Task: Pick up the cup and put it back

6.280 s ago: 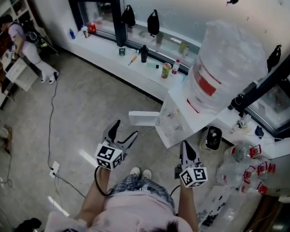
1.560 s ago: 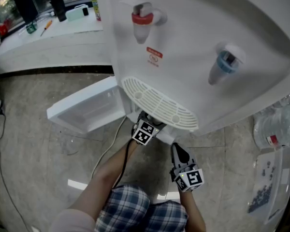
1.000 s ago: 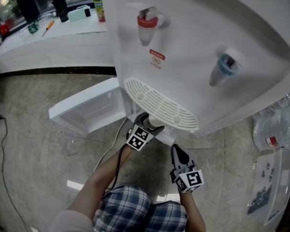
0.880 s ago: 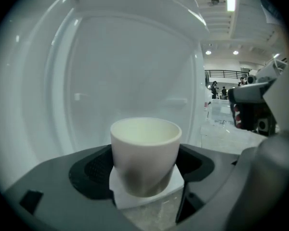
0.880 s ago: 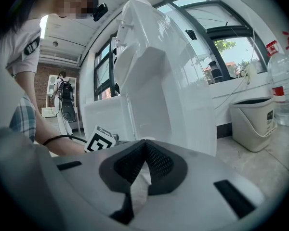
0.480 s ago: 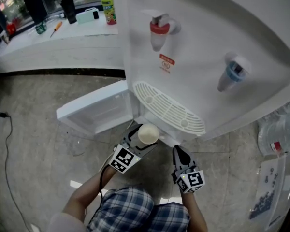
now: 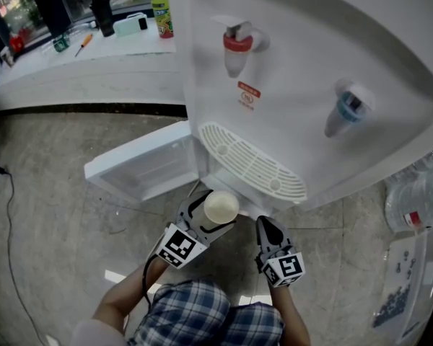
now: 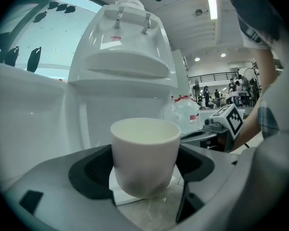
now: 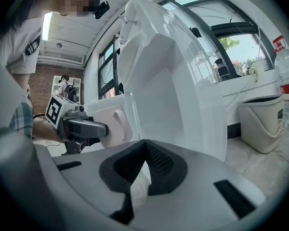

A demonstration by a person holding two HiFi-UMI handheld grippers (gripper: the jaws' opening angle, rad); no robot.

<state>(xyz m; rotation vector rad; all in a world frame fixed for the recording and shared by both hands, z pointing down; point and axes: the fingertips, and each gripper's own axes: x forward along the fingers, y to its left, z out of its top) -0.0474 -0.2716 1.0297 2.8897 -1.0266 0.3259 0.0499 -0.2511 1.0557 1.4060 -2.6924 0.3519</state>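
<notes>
The left gripper (image 7: 211,215) is clamped on the cup (image 8: 144,153) – its dark pads (image 8: 94,170) press against the cup's lower wall on both sides. The cup is white, stands upright with its mouth open to the top, and is held clear of the floor (image 7: 65,193). In the head view it sits just in front of the dispenser (image 7: 310,85), below the edge of the drip grille (image 7: 249,166) and right of the open cabinet door (image 7: 141,166).

The right gripper (image 9: 143,150) has its jaws together at the tips with nothing between them. It is held beside the left one, near the dispenser's base, and points toward it; its marker cube (image 7: 284,268) faces up at the head camera.

Higher on the dispenser's front are a red tap (image 7: 234,45) and a blue tap (image 7: 346,110), well above the cup. A ledge (image 7: 94,56) at upper left carries small items (a dark bottle and a green can among them) – too small to tell more.
</notes>
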